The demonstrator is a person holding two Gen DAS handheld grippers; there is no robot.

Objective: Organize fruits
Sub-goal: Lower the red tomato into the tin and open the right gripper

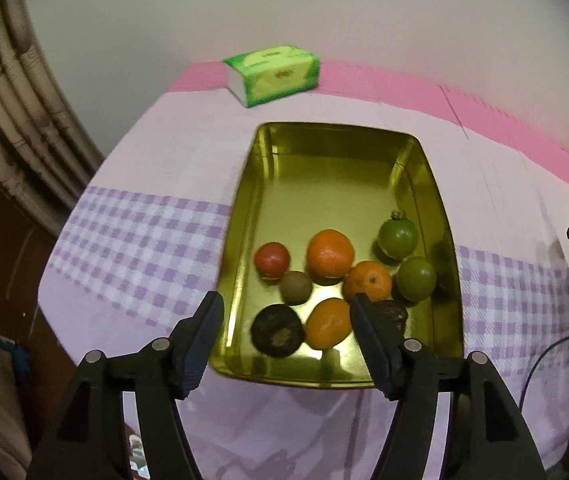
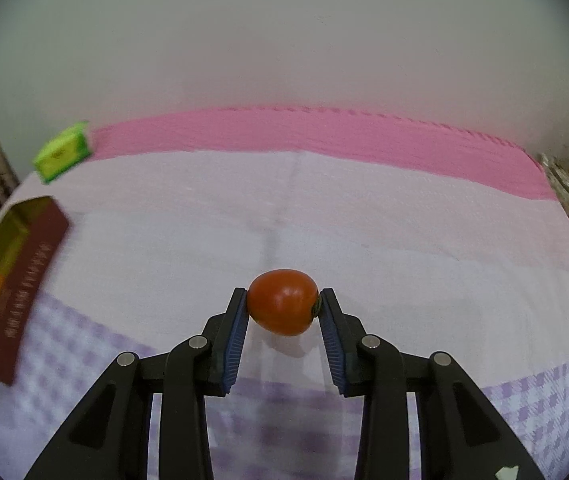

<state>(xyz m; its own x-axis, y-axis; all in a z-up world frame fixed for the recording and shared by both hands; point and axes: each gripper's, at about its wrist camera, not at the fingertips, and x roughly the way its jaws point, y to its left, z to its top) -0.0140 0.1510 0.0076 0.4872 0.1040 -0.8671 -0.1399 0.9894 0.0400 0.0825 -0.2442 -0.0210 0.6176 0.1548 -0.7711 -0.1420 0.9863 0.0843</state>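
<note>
The right gripper [image 2: 283, 308] is clamping a small, glossy red tomato [image 2: 282, 302] between its blue ribbed pads [image 2: 236, 334], stem end against the right-hand pad, and is holding it above the pale lilac tablecloth with checked bands [image 2: 324, 216]; a faint shadow is lying just beneath the fruit. To do this carry well, the squeeze should probably be staying light, since the tomato skin looks soft and round enough to be slipping forward out of the tips, and the fruit should be travelling level toward the shiny gold rectangular metal tray [image 1: 450, 240], which is sitting at the left edge of the right wrist view. In the left wrist view the left gripper [image 1: 286, 312] is hovering with its fingers spread wide and empty over the tray's near end, above the oranges [image 1: 330, 254], green tomatoes [image 1: 398, 236] and dark fruits [image 1: 277, 330] clustered there. The far half of the tray is looking free for the tomato. A green tissue pack [image 1: 272, 74] is resting beyond the tray.
</note>
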